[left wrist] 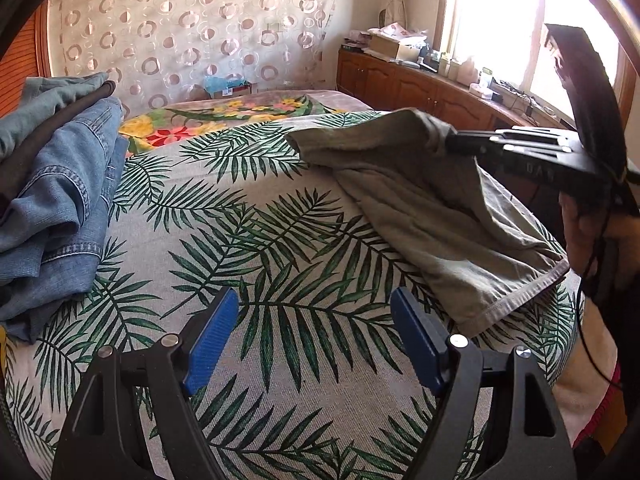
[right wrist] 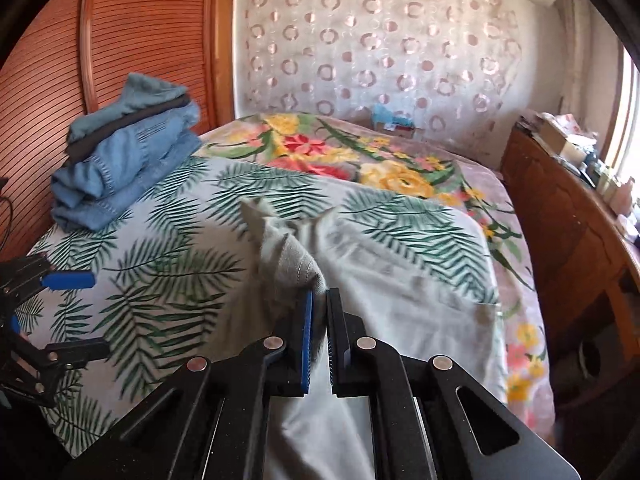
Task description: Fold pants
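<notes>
Pale grey-green cotton pants (left wrist: 420, 208) lie on our palm-leaf bedspread (left wrist: 256, 216), one bunched edge lifted off it, pinched tight in our right gripper (right wrist: 319, 300). Our left gripper (left wrist: 316, 308) hovers wide apart over bare cloth, gripping nothing. Folded blue denim jeans (left wrist: 56, 208) sit stacked well apart.

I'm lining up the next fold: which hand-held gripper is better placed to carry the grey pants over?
Right. The right hand-held gripper is already shut on the grey pants, lifting an edge. The left hand-held gripper is open over bare bedspread, holding nothing.
</notes>
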{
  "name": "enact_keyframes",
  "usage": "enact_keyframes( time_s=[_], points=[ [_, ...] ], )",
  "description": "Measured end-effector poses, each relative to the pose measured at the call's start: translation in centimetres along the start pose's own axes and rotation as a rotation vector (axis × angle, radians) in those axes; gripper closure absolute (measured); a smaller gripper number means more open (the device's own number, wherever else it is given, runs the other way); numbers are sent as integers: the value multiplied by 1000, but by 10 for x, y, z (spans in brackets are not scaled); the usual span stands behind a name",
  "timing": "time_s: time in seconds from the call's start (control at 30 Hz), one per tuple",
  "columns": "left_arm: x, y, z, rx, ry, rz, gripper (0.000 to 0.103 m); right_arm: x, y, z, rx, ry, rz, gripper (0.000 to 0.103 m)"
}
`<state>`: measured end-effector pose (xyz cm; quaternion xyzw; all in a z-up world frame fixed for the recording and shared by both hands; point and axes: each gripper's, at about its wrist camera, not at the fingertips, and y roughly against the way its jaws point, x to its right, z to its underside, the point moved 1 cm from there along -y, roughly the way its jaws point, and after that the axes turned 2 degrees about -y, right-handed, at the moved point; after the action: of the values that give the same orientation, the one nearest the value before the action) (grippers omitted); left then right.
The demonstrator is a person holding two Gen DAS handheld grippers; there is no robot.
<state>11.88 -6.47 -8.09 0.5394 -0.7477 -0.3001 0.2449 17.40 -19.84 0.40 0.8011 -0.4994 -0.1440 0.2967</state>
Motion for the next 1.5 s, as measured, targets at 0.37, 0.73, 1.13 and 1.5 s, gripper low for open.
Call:
enact_keyframes(
  time_s=[0.37,0.73,1.13,1.5],
  points=[
    [7,-2,-2,-6,-19,8,24,41,-16,7,-36,-90,174,94],
    [19,-4,-2,-14,-40,19,24,34,-37,16,-92,-102,149,75],
    [25,-6,0,-23,-58,25,24,55,-48,6,-112,-80,150,101],
    [27,-4,1,-21,-59,29,24,93,-21,-6,-27,-186,162,103]
  ],
)
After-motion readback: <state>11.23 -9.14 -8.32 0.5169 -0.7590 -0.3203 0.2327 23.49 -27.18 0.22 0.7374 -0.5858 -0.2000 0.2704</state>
